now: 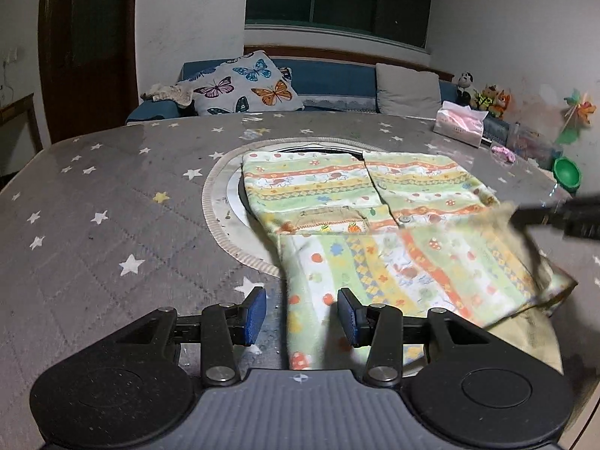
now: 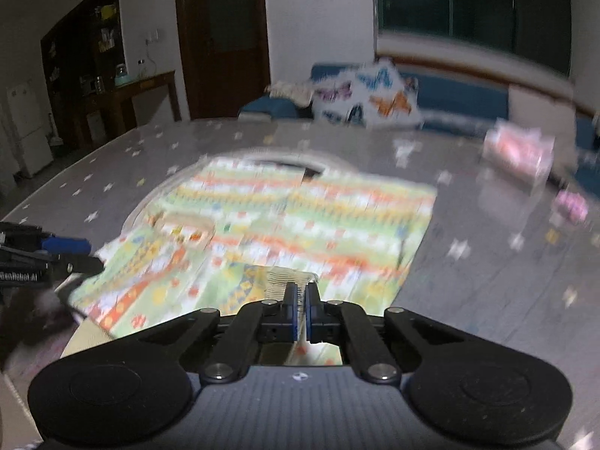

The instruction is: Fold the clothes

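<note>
Nearest me, my right gripper [image 2: 300,313] had its jaws pinched on the near hem of the printed baby garment [image 1: 375,225], mid-fold as I judged it. My left gripper [image 1: 302,313] stood wide apart with nothing between, a sleeve-like strip lying under the gap. Next I would need to carry the held edge over evenly. Farther out, the garment lay on the starred worktop [image 1: 112,195], striped green, orange and yellow, partly doubled over.
</note>
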`<action>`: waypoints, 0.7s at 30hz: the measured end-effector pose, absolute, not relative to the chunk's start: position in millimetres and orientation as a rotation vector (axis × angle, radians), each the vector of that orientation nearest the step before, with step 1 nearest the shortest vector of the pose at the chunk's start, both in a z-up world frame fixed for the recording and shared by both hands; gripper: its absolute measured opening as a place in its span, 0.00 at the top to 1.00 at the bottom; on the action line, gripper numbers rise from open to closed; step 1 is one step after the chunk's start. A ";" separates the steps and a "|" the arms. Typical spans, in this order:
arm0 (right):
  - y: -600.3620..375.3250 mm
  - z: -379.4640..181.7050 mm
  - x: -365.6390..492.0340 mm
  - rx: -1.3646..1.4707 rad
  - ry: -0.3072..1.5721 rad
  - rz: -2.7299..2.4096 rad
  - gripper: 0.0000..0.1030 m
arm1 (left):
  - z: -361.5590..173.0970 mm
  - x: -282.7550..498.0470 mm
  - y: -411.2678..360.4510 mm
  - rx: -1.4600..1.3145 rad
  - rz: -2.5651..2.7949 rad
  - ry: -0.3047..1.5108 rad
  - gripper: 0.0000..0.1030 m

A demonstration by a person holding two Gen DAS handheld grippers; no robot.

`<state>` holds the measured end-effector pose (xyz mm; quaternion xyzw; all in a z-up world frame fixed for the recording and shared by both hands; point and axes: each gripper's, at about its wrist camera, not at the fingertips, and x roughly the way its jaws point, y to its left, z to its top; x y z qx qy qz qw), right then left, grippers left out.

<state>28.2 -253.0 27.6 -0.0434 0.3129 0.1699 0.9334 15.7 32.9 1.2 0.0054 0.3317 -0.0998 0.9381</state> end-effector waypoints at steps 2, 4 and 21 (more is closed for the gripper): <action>-253.0 29.0 30.3 -0.105 0.630 0.335 0.97 | -2.3 18.1 32.0 0.032 -0.195 0.679 0.56; -252.0 20.7 35.8 -0.121 0.648 0.327 0.97 | -5.4 19.5 32.0 0.047 -0.187 0.682 0.56; -249.6 15.1 44.9 -0.110 0.687 0.435 0.86 | 15.2 41.5 -28.2 0.117 -0.390 0.634 0.69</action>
